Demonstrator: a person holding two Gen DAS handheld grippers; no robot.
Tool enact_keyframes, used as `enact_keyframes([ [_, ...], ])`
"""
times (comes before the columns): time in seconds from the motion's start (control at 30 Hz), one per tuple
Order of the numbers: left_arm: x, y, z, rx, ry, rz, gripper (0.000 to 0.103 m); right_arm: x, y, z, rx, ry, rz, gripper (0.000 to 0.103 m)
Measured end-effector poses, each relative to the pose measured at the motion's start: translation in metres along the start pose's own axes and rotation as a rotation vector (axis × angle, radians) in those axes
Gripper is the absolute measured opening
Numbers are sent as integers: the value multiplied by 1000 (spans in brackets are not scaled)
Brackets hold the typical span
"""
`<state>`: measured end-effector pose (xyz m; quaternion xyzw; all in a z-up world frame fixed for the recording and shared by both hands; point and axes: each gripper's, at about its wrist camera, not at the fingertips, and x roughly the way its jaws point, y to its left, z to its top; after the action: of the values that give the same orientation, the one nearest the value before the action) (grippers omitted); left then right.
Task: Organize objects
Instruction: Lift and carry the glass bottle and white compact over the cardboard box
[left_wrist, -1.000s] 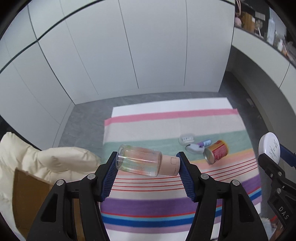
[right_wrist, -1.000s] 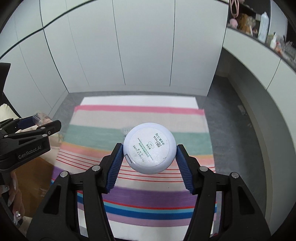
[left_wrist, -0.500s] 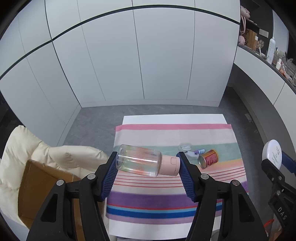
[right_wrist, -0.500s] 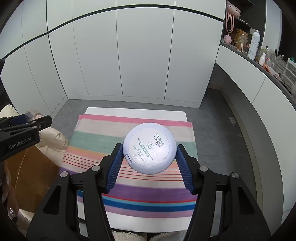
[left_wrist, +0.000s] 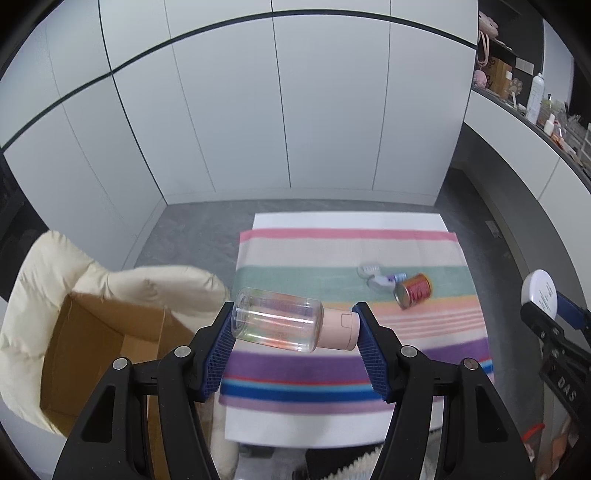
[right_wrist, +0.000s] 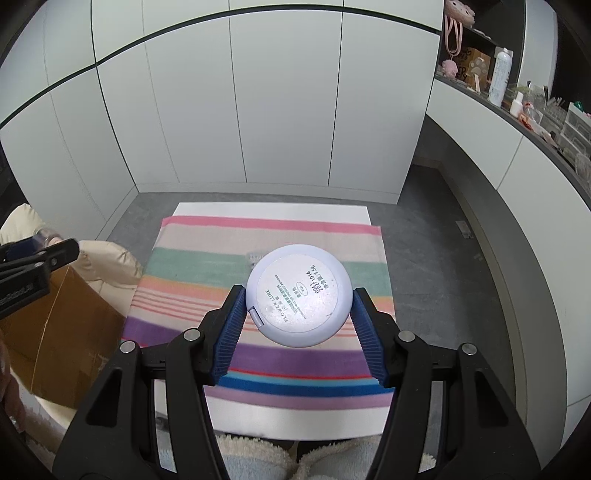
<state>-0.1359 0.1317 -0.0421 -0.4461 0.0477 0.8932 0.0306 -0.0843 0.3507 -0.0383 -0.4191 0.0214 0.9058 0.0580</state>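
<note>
Two items are aloft over the striped cloth (left_wrist: 347, 254). The left gripper (left_wrist: 293, 328) clamps a clear bottle (left_wrist: 277, 321) end to end, pink cap at 3 o'clock; probably light, stiff and slick, it could pivot. The right gripper (right_wrist: 297, 312) pinches a pale round compact (right_wrist: 298, 295) across its rim, likely brittle. A cardboard box (left_wrist: 96, 354) waits at 9 o'clock.

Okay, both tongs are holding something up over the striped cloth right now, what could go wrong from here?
1. The clear bottle is pinched end to end, tilted, in the left tongs; it could pivot and slip out.
2. The round compact sits only by its rim in the right tongs, so a jolt may drop it.
3. The cardboard box is partly draped by a cream jacket, narrowing its opening.
</note>
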Motion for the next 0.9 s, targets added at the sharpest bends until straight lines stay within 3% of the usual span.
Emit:
enact_keyframes([
  [0.4, -39, 18, -62, -13, -57, 44, 64, -35, -16, -57, -17, 13, 3, 60],
  [0.6, -46, 19, -85, 6, -11, 2, 64, -49, -12, -84, -24, 36, 18, 60],
  [0.9, -62, 19, -101, 32, -40, 2, 64, -69, -4, -112, -16, 71, 49, 60],
])
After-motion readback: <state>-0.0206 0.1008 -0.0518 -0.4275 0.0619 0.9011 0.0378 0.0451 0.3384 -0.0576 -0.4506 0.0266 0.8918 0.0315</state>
